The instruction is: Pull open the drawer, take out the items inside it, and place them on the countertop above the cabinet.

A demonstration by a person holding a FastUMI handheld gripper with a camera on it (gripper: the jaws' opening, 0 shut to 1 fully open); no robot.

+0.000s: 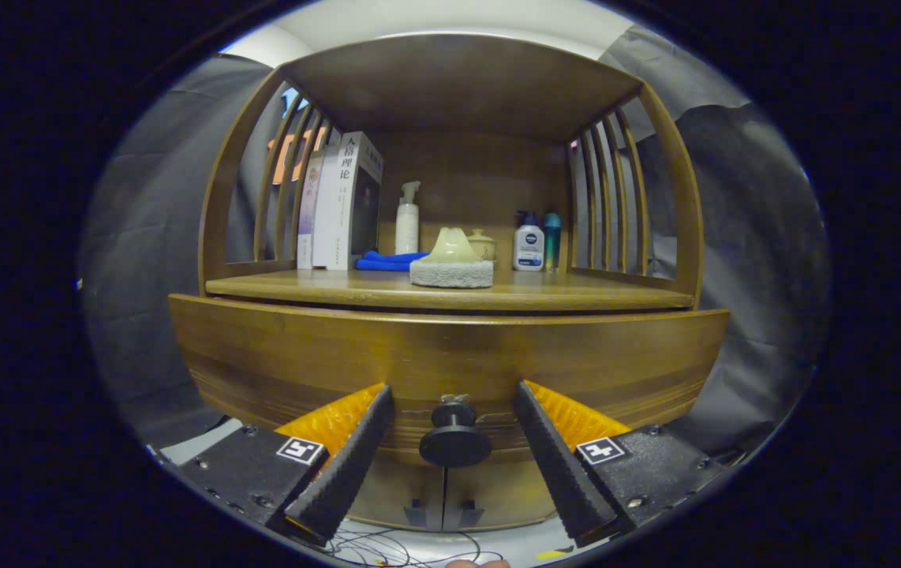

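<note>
The hand-held gripper (454,442) faces the wooden cabinet head-on, its two fingers spread wide with the dark round knob (454,442) of the drawer (450,355) sitting between them, neither finger touching it. Standing level with the knob, one finger on each side, suits a pinch on it and a straight pull outward. The drawer front appears flush with the cabinet, so it looks closed and its inside cannot be seen. On the bench (450,290) above it rests a grey scrubbing pad with a pale handle (451,263), near the front edge and well forward of the blue cloth (387,260), the books (340,205), the pump bottle (407,218) and the small bottles (536,243) against the back. Whether that pad came out of the drawer cannot be told: the scene fits a drawer yet to be emptied or one closed again
</note>
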